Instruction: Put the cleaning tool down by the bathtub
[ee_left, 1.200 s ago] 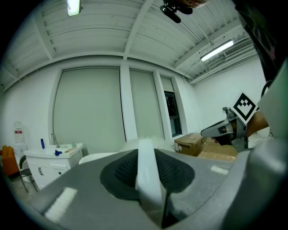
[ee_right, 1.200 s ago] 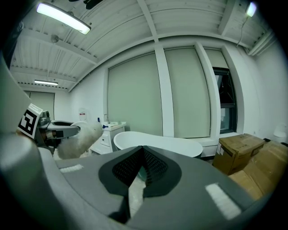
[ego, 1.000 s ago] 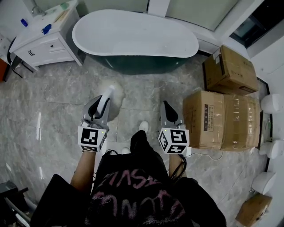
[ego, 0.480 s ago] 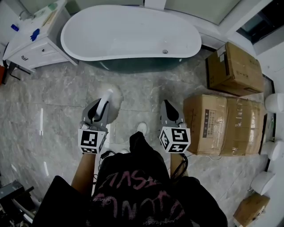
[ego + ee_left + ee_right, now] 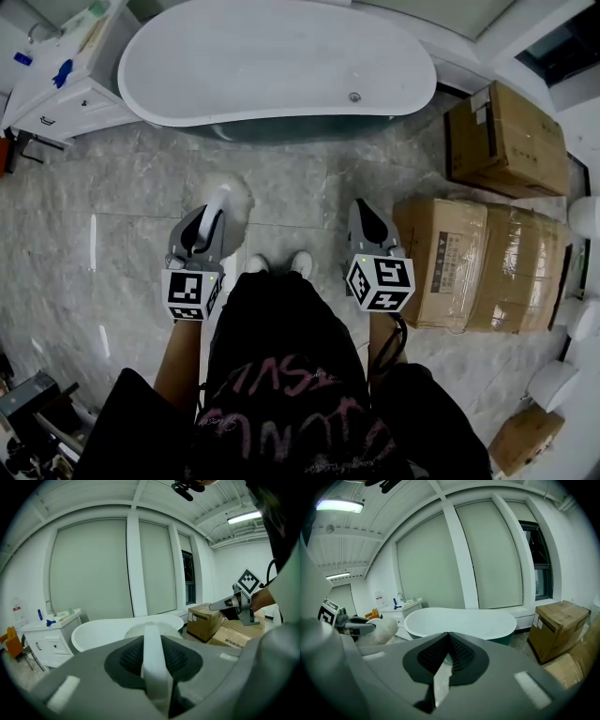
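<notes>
1. Left tool (image 5: 208,217): clenched on the white handle of the duster (image 5: 236,199), carried above the floor.
2. Right tool (image 5: 361,208): closed, empty.
3. Bathtub (image 5: 281,66), 12 o'clock: nearer than a second ago; we judge the set-down spot nearly reached.

Glossy bathtub (image 5: 281,66), polished stone-look floor tiles (image 5: 112,216), matt cardboard boxes (image 5: 450,262), fluffy duster (image 5: 242,195).
</notes>
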Available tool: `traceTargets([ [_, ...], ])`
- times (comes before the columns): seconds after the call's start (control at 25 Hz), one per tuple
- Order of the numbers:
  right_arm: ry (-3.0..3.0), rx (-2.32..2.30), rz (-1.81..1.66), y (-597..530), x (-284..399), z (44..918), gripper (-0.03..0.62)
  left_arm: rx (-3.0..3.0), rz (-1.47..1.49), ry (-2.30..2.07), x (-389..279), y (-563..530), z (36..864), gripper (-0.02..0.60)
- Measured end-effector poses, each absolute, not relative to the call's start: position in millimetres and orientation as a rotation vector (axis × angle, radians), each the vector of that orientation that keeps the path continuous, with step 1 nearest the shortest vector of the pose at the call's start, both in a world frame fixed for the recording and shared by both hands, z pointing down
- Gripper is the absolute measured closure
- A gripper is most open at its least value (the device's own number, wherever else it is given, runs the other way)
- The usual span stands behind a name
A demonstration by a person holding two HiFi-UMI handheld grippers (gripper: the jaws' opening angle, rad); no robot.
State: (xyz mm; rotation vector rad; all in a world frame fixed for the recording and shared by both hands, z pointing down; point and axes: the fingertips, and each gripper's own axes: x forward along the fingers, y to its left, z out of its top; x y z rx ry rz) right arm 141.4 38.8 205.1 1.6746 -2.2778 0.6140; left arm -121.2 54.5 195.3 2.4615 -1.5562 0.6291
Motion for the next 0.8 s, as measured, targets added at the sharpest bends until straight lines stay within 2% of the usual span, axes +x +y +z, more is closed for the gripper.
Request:
traceTargets([
  [0.8,-2.163,1.612,0.616,-24,118,269,0.582,2.354,0.687,-1.503,-166,-24,273,0.489],
])
